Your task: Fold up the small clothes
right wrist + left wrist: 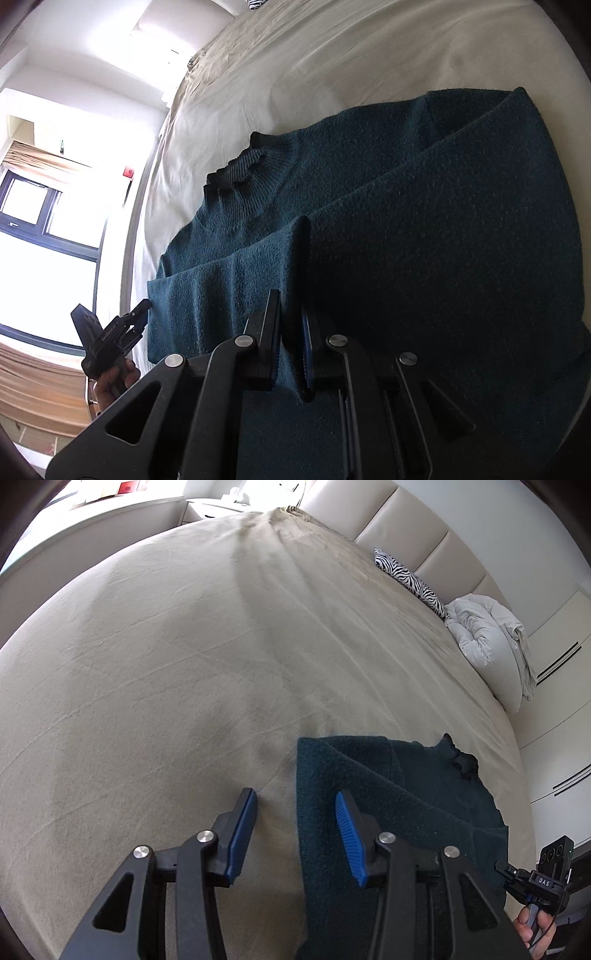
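Observation:
A dark teal knit sweater (pixel 399 805) lies flat on the beige bed sheet (pixel 184 664), its sleeves folded over the body. My left gripper (pixel 295 805) is open and empty, straddling the sweater's left edge just above it. In the right wrist view my right gripper (pixel 291 317) is shut on a raised fold of the sweater (pixel 406 229), a sleeve edge standing up between the fingers. The ribbed collar (pixel 243 166) points towards the far side. The other gripper shows at the left (pixel 110 339), and at the lower right in the left wrist view (pixel 532 882).
A zebra-print cushion (pixel 406 578) and a bundled white duvet (pixel 487 638) lie by the padded headboard (pixel 417 528). A white nightstand (pixel 214 509) stands beyond the bed. A window (pixel 44 214) is on the left in the right wrist view.

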`<action>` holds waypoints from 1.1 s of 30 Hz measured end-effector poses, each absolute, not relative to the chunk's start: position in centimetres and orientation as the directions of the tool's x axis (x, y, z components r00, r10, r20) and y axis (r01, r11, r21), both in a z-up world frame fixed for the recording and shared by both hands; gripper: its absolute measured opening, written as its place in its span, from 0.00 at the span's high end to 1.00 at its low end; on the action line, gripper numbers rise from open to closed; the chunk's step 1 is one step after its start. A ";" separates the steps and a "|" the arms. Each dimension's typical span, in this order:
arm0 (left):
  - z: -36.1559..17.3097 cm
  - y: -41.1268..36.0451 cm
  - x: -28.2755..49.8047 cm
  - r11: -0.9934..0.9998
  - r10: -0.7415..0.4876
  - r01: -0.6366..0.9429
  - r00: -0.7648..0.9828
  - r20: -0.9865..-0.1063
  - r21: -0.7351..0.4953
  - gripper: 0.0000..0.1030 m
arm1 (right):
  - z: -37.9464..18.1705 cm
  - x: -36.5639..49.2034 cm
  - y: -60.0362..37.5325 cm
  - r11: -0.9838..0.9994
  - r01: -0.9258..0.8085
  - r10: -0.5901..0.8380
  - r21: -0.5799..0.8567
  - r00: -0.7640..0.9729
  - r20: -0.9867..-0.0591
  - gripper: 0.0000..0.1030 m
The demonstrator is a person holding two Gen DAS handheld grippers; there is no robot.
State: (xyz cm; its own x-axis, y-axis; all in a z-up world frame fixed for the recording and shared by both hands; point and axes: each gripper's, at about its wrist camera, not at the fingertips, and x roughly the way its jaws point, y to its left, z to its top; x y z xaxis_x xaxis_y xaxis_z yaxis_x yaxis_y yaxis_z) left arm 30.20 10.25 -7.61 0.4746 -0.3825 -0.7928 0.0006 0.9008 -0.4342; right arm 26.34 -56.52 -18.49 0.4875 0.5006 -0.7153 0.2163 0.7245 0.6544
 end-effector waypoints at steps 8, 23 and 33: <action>-7.9 8.7 31.6 0.921 -0.364 0.048 0.453 -0.814 -0.386 0.86 | -18.3 24.0 -56.5 0.714 0.172 0.529 0.678 0.501 -0.685 0.91; -7.9 8.6 30.4 0.945 -0.297 0.055 0.551 -0.780 -0.321 0.92 | -20.3 24.4 -57.4 0.761 0.261 0.415 0.594 0.508 -0.755 0.94; -8.1 8.9 30.0 0.939 -0.305 0.044 0.561 -0.769 -0.340 0.92 | -19.0 25.2 -55.8 0.831 0.241 0.334 0.501 0.504 -0.797 0.94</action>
State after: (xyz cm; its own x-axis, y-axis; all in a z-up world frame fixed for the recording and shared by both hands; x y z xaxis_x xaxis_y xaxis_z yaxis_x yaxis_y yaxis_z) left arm 30.04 8.85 -8.14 0.5612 -0.3051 -0.7694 0.0441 0.9393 -0.3403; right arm 25.18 -55.82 -19.01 0.5037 0.3343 -0.7966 0.2414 0.8309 0.5014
